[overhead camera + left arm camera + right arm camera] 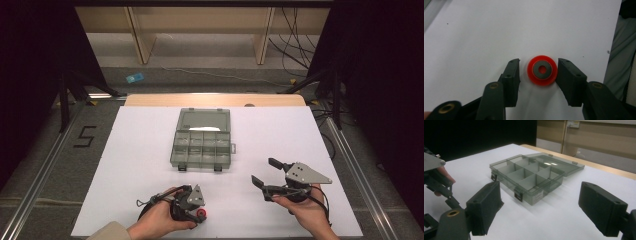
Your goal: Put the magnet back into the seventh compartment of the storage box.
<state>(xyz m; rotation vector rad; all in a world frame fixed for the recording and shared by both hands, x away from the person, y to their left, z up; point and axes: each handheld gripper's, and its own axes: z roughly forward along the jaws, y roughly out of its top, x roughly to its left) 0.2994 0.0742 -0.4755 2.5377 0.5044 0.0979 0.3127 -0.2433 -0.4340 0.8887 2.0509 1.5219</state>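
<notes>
A small red flanged ring with a grey washer-like centre (542, 70) lies on the white table sheet (499, 30), near its front edge (201, 215). My left gripper (539, 62) points down over it with the ring between its jaws. The right-hand jaw is at the ring's rim, and a gap remains on the other side. In the high view the left gripper (192, 205) sits at the front left, held by a hand. My right gripper (264, 170) is at the front right with its jaws wide apart and nothing between them. It faces the box (524, 173).
A clear grey compartment box (202, 147) stands in the middle of the sheet, its lid (204, 120) laid open at the far side and its compartments looking empty. The sheet's front edge (225, 235) is close to both hands. Dark stands flank the table.
</notes>
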